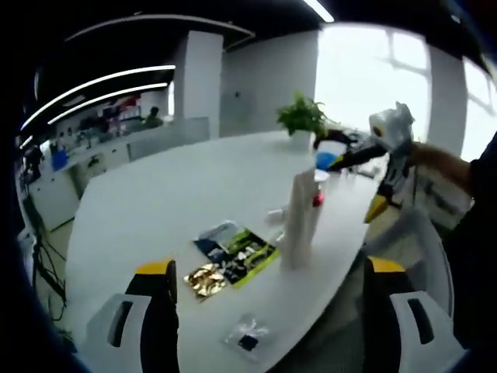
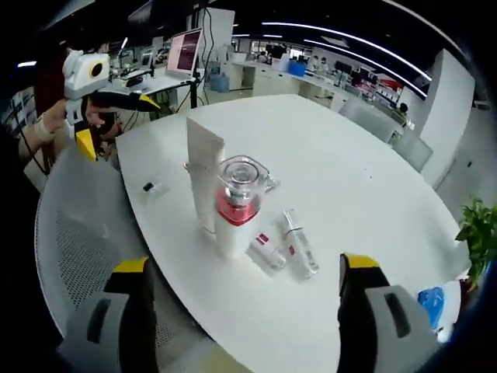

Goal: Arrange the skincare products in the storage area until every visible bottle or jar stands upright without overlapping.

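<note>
**Both grippers spread and empty above the white table**

In the right gripper view the right gripper [image 2: 242, 311] hangs with jaws wide apart, grasping nothing; just beyond it two small clear tubes [image 2: 289, 249] lie flat side by side on the white table [image 2: 349, 179]; touching or just beside them stands a white bottle with a red band and clear cap [image 2: 237, 208], upright; close behind it a tall white tube [image 2: 203, 172] also stands upright; a small sachet [image 2: 152, 188] lies near the table edge; farther off, the left gripper [image 2: 92, 93] is held by a hand beyond the table.

In the left gripper view the left gripper [image 1: 268, 311] is likewise released, jaws apart; a small clear packet [image 1: 247, 336] lies nearest, then a gold foil sachet [image 1: 205, 279] touching green-and-black sachets [image 1: 237, 252]; beyond stands the tall white tube [image 1: 300, 219]; a potted plant [image 1: 301, 118] sits at the far end.
</note>
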Action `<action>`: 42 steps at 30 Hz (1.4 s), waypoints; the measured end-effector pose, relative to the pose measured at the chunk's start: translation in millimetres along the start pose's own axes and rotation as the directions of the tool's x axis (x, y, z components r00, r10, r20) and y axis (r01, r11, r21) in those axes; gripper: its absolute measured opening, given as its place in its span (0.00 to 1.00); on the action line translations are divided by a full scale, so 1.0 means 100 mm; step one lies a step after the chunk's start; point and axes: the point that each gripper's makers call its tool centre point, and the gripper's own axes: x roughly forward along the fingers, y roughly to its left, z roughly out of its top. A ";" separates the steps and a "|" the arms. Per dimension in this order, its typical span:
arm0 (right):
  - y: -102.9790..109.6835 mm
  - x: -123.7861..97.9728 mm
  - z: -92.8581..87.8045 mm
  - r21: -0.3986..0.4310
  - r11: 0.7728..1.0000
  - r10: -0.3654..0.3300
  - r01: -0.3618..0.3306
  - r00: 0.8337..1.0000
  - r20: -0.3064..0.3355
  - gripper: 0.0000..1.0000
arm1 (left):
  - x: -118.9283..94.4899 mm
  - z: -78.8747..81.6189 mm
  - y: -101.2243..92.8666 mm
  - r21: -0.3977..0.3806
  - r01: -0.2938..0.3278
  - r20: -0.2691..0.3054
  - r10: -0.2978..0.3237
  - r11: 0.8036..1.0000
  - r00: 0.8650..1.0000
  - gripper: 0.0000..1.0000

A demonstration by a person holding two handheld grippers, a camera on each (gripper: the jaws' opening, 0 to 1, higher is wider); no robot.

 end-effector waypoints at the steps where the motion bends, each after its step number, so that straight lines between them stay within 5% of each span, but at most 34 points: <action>1: -0.04 0.01 -0.01 -0.013 1.000 0.002 -0.002 1.000 -0.005 0.99 | 0.00 0.00 -0.01 -0.005 -0.003 0.001 0.003 1.000 1.000 0.97; 10: -0.44 0.25 -0.23 -0.117 0.992 0.027 -0.042 0.992 -0.124 0.91 | -0.06 -0.08 -0.01 -0.038 -0.080 -0.012 0.080 0.996 0.997 0.97; 22: -0.73 0.56 -0.29 -0.198 0.975 0.059 -0.100 0.978 -0.201 0.59 | -0.13 -0.05 -0.01 -0.057 -0.140 0.007 0.140 0.989 0.990 0.94; 31: -0.83 0.89 -0.32 -0.162 0.973 0.118 -0.167 0.954 -0.276 0.38 | -0.15 -0.08 0.03 -0.078 -0.192 -0.013 0.192 0.978 0.981 0.93; 42: -0.74 1.15 -0.44 -0.127 0.954 0.211 -0.272 0.908 -0.362 0.31 | -0.15 -0.10 -0.04 -0.104 -0.235 -0.041 0.232 0.967 0.972 0.93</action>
